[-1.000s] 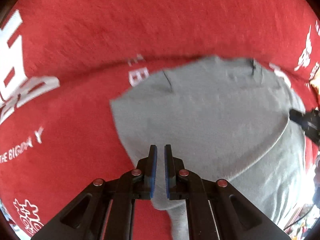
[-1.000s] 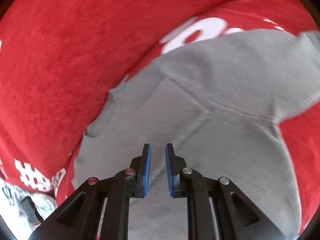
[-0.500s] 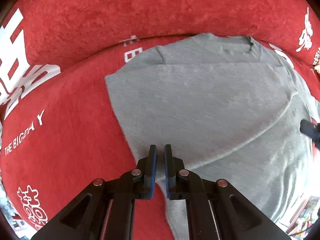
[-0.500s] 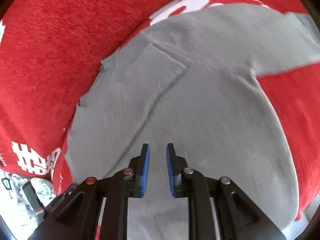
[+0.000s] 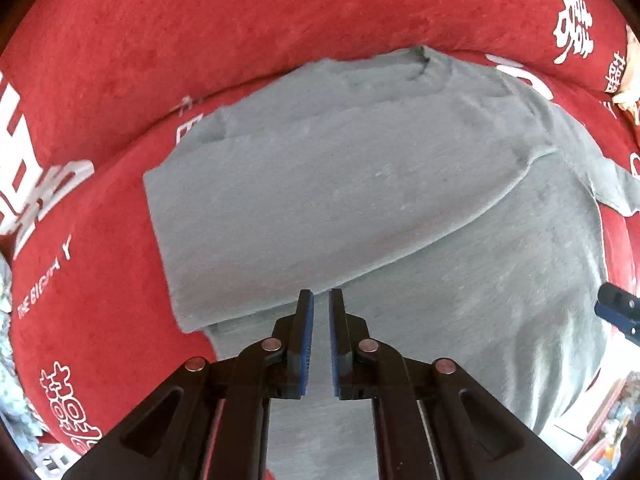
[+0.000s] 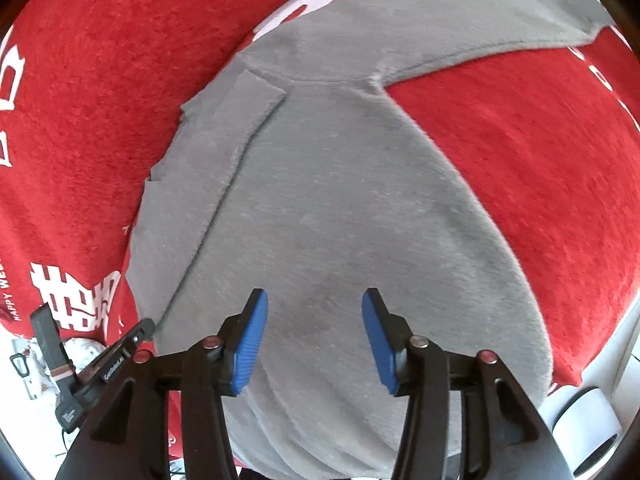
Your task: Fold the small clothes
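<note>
One side of the grey shirt point(image 5: 360, 184) now lies folded across mid-frame on the red blanket point(image 5: 200, 32); right hand-held gripper point(image 6: 314, 320) has just spread apart, left hand-held gripper point(image 5: 321, 312) nearly together, gripping nothing, so that fold is finished

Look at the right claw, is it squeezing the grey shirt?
No, the right gripper hangs wide open above the grey shirt, with nothing between its blue pads.

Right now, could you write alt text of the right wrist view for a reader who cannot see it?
A grey shirt lies flat on a red blanket with white print, one side folded over its body and one sleeve stretched out to the upper right. The right gripper hangs over the shirt's lower part, its blue-padded fingers wide apart and holding nothing.
</note>
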Motion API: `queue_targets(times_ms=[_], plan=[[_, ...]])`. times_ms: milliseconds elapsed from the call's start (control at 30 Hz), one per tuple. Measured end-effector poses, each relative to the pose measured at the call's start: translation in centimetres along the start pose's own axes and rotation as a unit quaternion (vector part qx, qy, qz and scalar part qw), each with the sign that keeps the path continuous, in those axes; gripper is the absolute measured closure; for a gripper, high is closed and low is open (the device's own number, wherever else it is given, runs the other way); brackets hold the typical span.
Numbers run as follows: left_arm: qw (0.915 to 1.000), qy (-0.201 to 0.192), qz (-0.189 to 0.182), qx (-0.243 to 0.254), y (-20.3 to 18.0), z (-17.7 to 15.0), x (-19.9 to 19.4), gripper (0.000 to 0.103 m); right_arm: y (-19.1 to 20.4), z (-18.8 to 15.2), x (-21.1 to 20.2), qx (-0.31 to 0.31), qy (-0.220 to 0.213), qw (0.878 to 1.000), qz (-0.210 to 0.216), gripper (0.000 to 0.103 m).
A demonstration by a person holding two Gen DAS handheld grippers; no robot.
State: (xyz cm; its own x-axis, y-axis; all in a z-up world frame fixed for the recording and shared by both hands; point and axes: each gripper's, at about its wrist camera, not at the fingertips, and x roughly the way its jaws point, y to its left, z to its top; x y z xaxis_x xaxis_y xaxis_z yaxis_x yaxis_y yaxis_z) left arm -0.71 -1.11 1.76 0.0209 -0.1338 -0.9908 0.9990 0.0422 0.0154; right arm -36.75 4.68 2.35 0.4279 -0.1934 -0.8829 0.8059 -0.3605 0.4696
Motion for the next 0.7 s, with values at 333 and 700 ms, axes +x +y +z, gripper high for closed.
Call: queue_targets(times_ms=[333,700], plan=[[0.9997,0.002,0.019,0.016,-7.8,2.6,0.1,0.002,-5.2,3.7,-3.3,0.018,-0.012,1.0,0.022,0.033],[0.9991,0.041,0.01,0.002,-15.7,5.5,1.9,0.002,-12.9,9.5,-7.5,0.058,-0.067,0.996,0.019,0.033]])
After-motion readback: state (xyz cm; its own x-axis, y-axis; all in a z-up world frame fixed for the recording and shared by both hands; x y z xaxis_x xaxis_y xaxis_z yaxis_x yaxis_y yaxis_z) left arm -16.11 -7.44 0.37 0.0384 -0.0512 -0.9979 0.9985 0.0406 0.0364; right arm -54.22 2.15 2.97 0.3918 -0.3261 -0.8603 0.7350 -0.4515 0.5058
